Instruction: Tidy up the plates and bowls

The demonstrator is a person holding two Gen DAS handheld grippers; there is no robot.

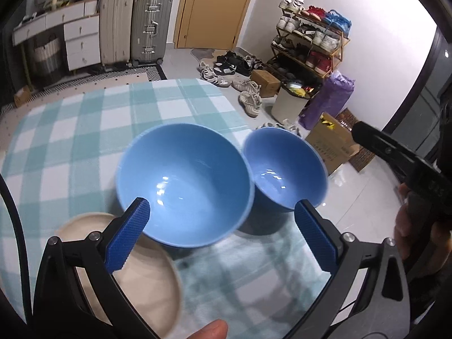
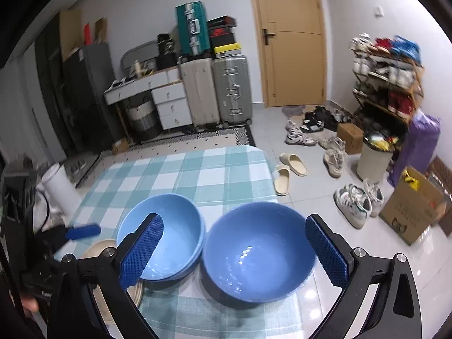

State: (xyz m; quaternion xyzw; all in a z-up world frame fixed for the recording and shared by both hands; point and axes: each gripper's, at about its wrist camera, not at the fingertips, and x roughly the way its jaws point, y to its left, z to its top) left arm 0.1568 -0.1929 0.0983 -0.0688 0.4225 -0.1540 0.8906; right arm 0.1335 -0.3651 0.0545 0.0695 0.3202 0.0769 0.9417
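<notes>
Blue bowls point(image 1: 183, 180) point(image 1: 285, 169) sit side by side on checked cloth point(image 1: 113, 113). Both grippers point(image 1: 223, 237) point(image 2: 234, 251) hover spread wide, holding nothing. No lettering is legible.

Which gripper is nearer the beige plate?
Left. The left gripper hangs open right over the beige plate; the right gripper, also open, sits over the darker blue bowl, further off.

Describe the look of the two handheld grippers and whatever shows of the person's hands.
Both the left gripper and the right gripper have black angular frames, silver round pivot bolts and two flat fingers faced with blue, finely ridged pads. A thin black cable runs beside the left one. A bare thumb tip shows; no sleeve visible.
</notes>
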